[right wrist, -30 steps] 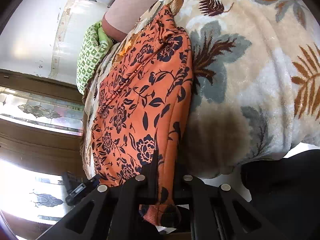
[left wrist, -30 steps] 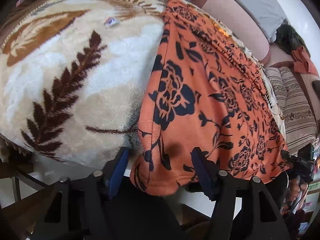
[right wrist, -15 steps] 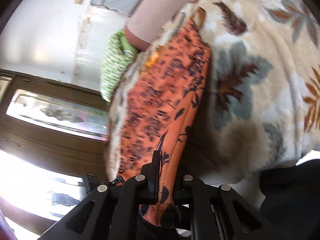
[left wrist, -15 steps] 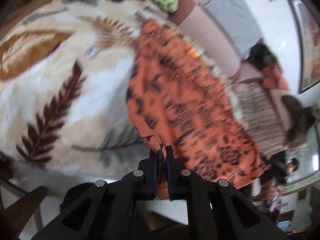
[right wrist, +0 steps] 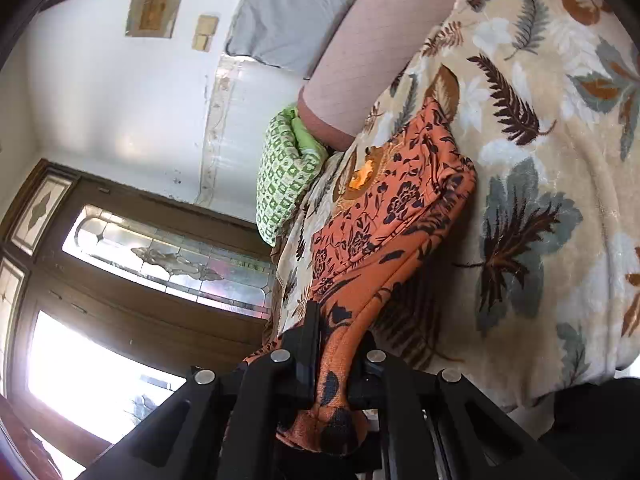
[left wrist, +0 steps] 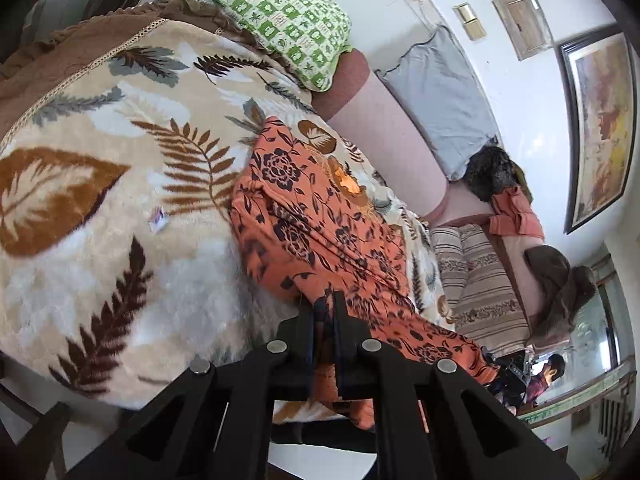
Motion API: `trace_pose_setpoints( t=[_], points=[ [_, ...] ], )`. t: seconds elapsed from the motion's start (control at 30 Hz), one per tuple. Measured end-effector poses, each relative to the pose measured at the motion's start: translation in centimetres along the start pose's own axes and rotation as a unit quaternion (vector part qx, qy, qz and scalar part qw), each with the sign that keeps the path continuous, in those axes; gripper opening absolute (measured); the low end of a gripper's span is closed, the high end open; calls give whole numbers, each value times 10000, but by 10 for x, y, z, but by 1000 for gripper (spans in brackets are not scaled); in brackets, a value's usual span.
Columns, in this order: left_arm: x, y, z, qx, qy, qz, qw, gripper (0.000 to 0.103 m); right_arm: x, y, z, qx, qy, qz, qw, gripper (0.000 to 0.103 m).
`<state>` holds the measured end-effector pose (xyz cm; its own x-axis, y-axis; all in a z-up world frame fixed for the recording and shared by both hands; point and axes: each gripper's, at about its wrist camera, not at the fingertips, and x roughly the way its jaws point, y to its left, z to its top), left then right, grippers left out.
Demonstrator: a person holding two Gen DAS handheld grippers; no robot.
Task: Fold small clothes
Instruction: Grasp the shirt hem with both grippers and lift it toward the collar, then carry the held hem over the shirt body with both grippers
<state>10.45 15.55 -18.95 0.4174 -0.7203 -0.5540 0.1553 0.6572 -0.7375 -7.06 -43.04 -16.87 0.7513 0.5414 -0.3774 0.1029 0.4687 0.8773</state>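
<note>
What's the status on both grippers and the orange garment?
Left gripper, right gripper: both shut on orange floral garment. Near edge raised off leaf-print blanket. Nothing in the way.

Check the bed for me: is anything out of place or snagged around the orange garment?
Nothing looks snagged. Both the left gripper and the right gripper are shut on the near edge of the orange floral garment. One stray item: a small tag or wrapper lies loose on the leaf-print blanket, clear of the cloth.

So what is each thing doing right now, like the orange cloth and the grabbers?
Orange cloth: near edge lifted off the blanket, far part lying on it.
Left gripper: fingers shut on the cloth.
Right gripper: fingers shut on the cloth.
Blanket: spread flat.
Green pillow: lying at the far end.
</note>
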Motion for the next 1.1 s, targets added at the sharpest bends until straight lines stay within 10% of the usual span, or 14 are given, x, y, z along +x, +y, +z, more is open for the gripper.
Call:
trace_pose_setpoints(
  t=[0.7,0.77,0.83,0.93,1.03,1.1],
  points=[
    [219,31,224,-394,8,1142,9927,8,191,-116,227,1479,-993,92,9840,16],
    [230,43,223,-623,-228,1149,9912,14,203,-141,231,1830,-917,46,9788,28],
    [229,45,218,-715,-524,1071,9903,16,205,-163,234,2275,-1042,161,9681,69],
    [210,31,206,-556,-1283,1070,9844,35,186,-164,241,2337,-1507,544,9590,77],
    [171,1,179,-250,-2273,1197,9661,71,166,-128,246,1523,-1717,120,9732,76],
    [157,-18,161,-2,-2487,1445,9577,73,162,-95,244,908,-1573,-171,9832,76]
  ],
)
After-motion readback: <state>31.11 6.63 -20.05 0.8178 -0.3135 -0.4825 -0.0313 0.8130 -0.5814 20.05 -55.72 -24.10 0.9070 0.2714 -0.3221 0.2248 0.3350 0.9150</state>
